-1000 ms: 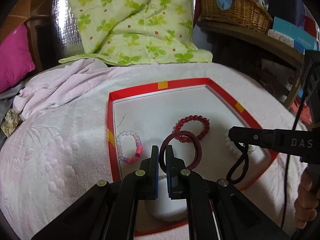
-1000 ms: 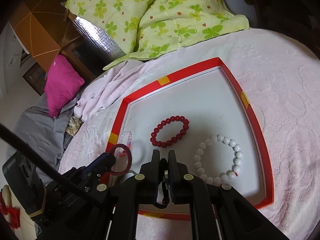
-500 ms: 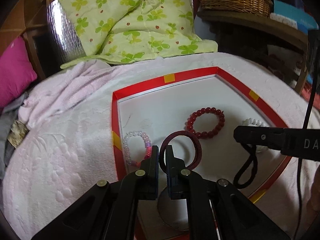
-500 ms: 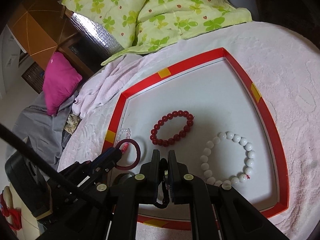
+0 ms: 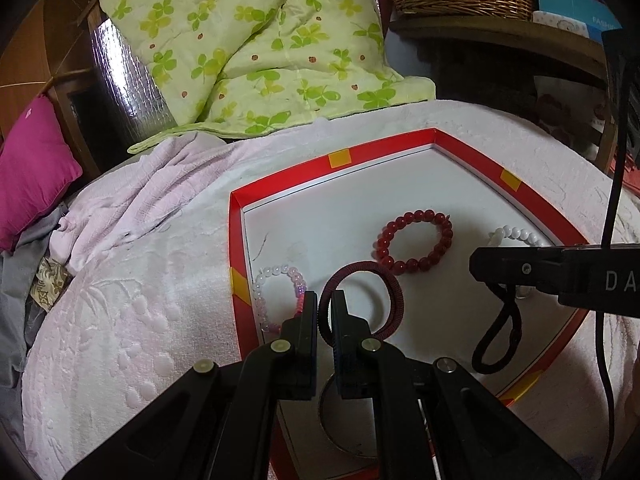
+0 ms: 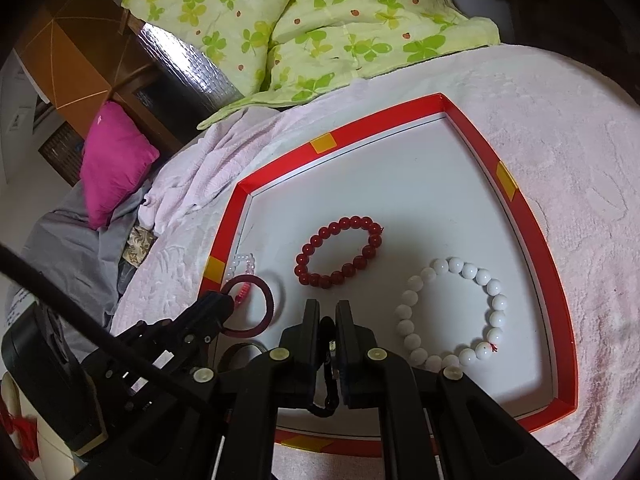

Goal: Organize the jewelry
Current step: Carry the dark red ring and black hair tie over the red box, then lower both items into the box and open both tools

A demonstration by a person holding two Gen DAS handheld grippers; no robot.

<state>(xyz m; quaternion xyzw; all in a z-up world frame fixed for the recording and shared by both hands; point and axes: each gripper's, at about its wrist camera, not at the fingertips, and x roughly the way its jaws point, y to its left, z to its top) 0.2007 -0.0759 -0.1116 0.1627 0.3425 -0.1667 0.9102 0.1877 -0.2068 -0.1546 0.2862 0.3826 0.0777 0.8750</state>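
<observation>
Left to right over the red-rimmed tray (image 6: pixel 532 216) on the bed: pink bead bracelet (image 5: pixel 276 284) flat by the left rim; left claw (image 5: pixel 323 308) pinched on the maroon hair tie (image 5: pixel 384 280), lifted, probably for sorting; red bead bracelet (image 6: pixel 340 252); right claw (image 6: pixel 328 320) clamped on the black hair tie (image 5: pixel 498 340), dangling; white bead bracelet (image 6: pixel 452 312).

Both wrist cams look forward and down along their own fingers, close over the red-rimmed tray (image 5: pixel 384 151) (image 6: pixel 376 124) on the bed. Left cam sits off the tray's left near corner, right cam nearer its front middle. Shared: tray, red bead bracelet (image 5: pixel 416 242) (image 6: pixel 340 252), green quilt (image 5: pixel 256 48) (image 6: pixel 312 20) beyond.
</observation>
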